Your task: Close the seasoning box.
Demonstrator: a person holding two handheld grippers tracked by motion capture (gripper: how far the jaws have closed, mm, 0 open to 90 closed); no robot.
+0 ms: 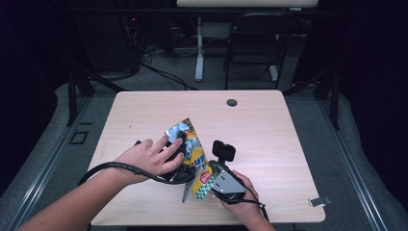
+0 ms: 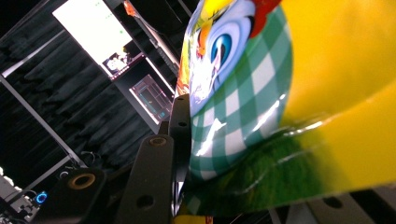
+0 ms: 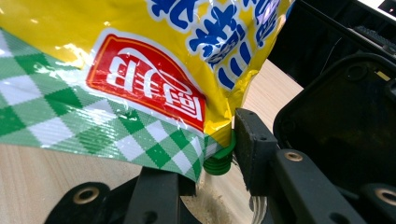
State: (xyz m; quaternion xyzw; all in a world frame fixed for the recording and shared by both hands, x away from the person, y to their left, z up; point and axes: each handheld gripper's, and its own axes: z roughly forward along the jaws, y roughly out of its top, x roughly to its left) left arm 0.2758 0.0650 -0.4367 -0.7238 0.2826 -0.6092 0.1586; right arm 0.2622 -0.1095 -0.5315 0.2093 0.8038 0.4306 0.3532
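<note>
Yellow pouch (image 1: 195,156) hangs tilted above the tabletop (image 1: 269,125), clamped in both the left claw (image 2: 184,154) and right claw (image 3: 219,158); keep both grips steady near the green spout (image 3: 217,163).

Glossy plastic film on the pouch (image 3: 140,74), crinkled, with bright glints over its yellow print and green-and-white check; silvery foil-like inside face (image 1: 176,130) where it opens. Smooth green plastic on the spout (image 3: 219,161). Matt black plastic on the right gripper (image 1: 222,185) jaws, with a rougher pad face and brass-coloured metal rivets. Dull grey metal for the plate (image 1: 229,182). Pale wood-grain laminate on the table (image 1: 269,125), smooth and matt, with fine whitish grit near the spout.
</note>
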